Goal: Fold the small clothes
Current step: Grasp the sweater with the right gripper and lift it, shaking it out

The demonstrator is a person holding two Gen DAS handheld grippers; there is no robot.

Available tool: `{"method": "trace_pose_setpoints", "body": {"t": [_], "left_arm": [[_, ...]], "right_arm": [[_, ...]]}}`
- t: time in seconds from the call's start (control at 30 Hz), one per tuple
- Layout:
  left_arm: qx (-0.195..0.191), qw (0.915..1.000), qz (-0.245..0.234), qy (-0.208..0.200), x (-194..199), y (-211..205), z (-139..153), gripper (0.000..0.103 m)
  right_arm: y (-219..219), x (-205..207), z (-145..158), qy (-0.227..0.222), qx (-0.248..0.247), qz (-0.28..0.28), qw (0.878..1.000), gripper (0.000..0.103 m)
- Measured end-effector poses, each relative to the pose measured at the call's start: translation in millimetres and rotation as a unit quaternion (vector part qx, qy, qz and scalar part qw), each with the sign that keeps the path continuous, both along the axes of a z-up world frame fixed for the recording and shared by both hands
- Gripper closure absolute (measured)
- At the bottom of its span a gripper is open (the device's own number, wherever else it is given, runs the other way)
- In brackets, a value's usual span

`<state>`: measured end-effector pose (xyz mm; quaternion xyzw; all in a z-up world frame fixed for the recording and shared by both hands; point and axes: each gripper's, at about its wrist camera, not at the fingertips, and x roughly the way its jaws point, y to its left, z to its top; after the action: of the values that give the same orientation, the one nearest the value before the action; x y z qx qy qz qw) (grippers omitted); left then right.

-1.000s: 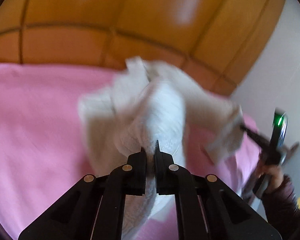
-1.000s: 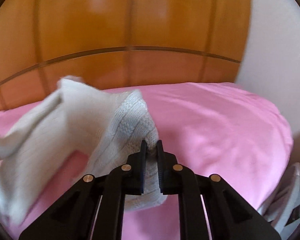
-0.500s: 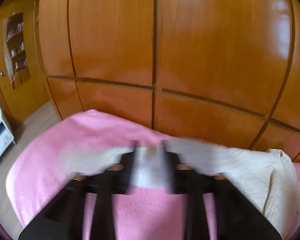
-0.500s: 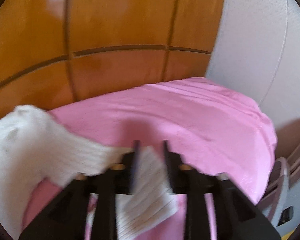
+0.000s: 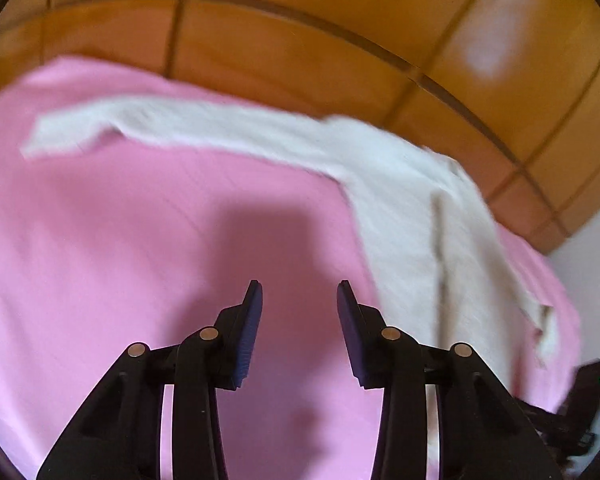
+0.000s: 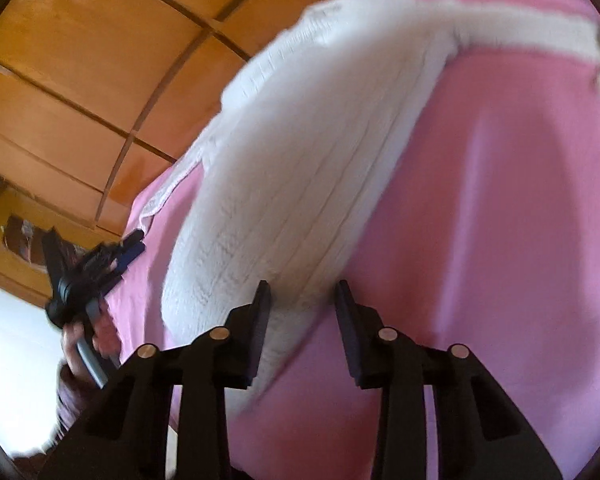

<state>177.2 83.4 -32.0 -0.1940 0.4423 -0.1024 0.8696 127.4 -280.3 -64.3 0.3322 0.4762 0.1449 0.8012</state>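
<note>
Currently, both grippers free, garment down on the bed.
left gripper (image 5: 299, 292): lower centre of the left wrist view, black two-finger jaws with blue pads. Fingers parted, nothing between them, only pink sheet behind the gap. Jaws have just been closing somewhat from a wider spread, no grip.
right gripper (image 6: 302, 292): lower centre of the right wrist view, same black jaws. Fingers parted; knit hem sits behind and below the gap, pads do not press on it as far as the blur shows. Jaws have just been closing a little, not clamped on anything.
garment: white ribbed-knit small sweater (image 5: 412, 216), lying spread on the sheet. In the left wrist view the body runs down the right side of the frame, one long sleeve stretches across the upper left. In the right wrist view (image 6: 300, 168) the body fills the centre, hem toward the lower centre, sleeve band along the upper right.
surface: pink bed sheet (image 5: 120, 240), fills most of both frames, gripper shadow at centre.
background: orange-brown wooden panelled wardrobe (image 5: 340, 40) across the top of both views.
cross view: left gripper seen at lower left of the right wrist view, held in a person's hand (image 6: 88, 344), just beside the sheet edge.
image quality: motion blur on the knit in both views.
</note>
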Motion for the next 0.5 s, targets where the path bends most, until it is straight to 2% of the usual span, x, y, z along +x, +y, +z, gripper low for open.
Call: {"method": "trace_pose_setpoints", "body": {"t": [0.03,0.07,0.1,0.13,0.2,0.3,0.37,0.5], "left_arm": [[-0.015,0.9999,-0.003,0.006,1,-3,-2,0.065],[-0.038,0.9991,-0.006,0.015,-3,-8,-7,0.065],[-0.072,0.9970,-0.011,0.024,-6,-12,-14,0.065],[-0.093,0.9951,-0.012,0.032,-8,-15,-21,0.065],[-0.105,0.9931,-0.013,0.050,-7,-21,-29,0.065],[-0.117,0.9918,-0.027,0.044,-17,-30,-29,0.065],[-0.120,0.9912,-0.040,0.040,-23,-37,-28,0.065],[-0.152,0.9854,-0.059,0.049,-31,-46,-33,0.065]], "right_arm": [[2,1,-2,0.000,0.012,-0.010,1.000,0.071],[4,1,-2,-0.002,0.027,-0.019,0.999,0.075],[3,2,-1,-0.003,0.034,-0.023,0.999,0.082],[1,3,2,-0.007,0.034,-0.025,0.999,0.096],[-1,1,17,-0.029,0.005,-0.029,0.999,0.098],[-12,-13,50,-0.080,-0.047,-0.039,0.995,0.098],[-34,-21,63,-0.093,-0.093,-0.064,0.989,0.098],[-77,-23,49,-0.060,-0.175,-0.107,0.977,0.098]]}}
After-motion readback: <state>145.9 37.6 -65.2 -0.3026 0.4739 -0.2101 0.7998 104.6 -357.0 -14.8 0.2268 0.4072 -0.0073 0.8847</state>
